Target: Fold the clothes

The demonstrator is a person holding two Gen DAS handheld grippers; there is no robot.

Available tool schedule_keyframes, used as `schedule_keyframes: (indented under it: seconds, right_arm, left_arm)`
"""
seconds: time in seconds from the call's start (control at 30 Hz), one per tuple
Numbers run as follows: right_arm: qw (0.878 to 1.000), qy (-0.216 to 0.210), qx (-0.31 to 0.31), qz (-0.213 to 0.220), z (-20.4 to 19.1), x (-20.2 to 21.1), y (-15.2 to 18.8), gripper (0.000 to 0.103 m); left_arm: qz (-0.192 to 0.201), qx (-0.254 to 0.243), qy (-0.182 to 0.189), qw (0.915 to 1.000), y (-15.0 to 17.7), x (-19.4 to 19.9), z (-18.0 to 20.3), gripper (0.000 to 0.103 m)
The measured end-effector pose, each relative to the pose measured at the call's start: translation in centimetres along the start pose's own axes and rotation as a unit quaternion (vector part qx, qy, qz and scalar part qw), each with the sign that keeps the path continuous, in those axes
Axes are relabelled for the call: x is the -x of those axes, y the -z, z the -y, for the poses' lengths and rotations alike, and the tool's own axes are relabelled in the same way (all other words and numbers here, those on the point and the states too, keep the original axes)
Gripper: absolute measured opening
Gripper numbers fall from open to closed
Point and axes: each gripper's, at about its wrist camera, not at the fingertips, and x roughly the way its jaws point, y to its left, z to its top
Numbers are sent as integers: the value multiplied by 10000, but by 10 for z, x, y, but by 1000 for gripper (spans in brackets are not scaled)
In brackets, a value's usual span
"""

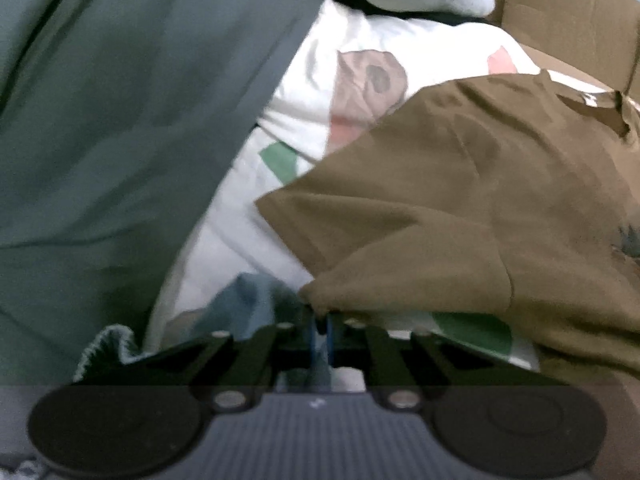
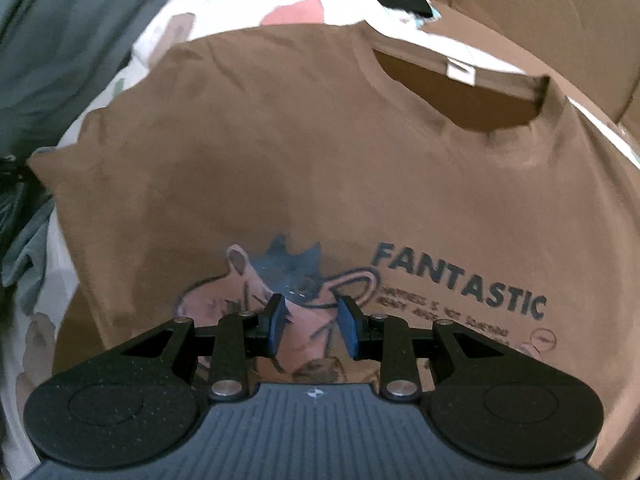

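at the centre of my right view lies the brown t-shirt [image 2: 320, 168], soft matte cotton spread front-up, its round ribbed neckline toward the upper right with a small white tag inside. a dark blue "fantastic" print and a pinkish drawing sit low on the chest. my right gripper [image 2: 312, 328] hangs just over that drawing, its blue pads parted with nothing between them. in the left view, at bottom centre, my left gripper [image 1: 320, 326] is clenched on a puckered corner of the shirt's edge, the blue pads pressed together. beneath the shirt is a white fabric [image 1: 304, 92] with pink and green shapes. a slack grey-green cloth [image 1: 120, 120] fills the left. cardboard box [image 2: 540, 20] walls stand at the upper right.
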Motion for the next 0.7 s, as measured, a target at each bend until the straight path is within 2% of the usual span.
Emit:
schedule_keyframes:
  seconds: [0.13, 0.2, 0.3, 0.4, 0.53, 0.6, 0.67, 0.7]
  right_arm:
    - [10000, -54, 20, -66, 6, -6, -3, 35]
    - [9999, -10, 105, -91, 6, -7, -5, 34]
    - [9999, 56, 96, -128, 7, -5, -7, 34]
    - [9997, 140, 121, -183, 8, -4, -8, 35]
    - [9991, 271, 71, -327, 10, -4, -11, 35]
    - [9988, 328, -1, -375, 12, -3, -12, 35]
    - [9986, 334, -81, -395, 14, -1, -12, 35]
    - [9986, 317, -119, -394, 15, 2, -13, 35]
  left_arm:
    - [-115, -173, -79, 9998, 4, -8, 4, 5]
    - [-416, -136, -134, 9990, 9, -15, 3, 4]
    - [-617, 125, 53, 9980, 19, -11, -5, 8]
    - [-437, 67, 110, 9990, 20, 8, -7, 9]
    - [-10, 238, 291, 9993, 3, 26, -13, 11]
    - [196, 420, 384, 9982, -9, 27, -19, 22]
    - [280, 609, 469, 9967, -23, 16, -19, 44]
    - [309, 704, 497, 9958, -28, 11, -21, 47]
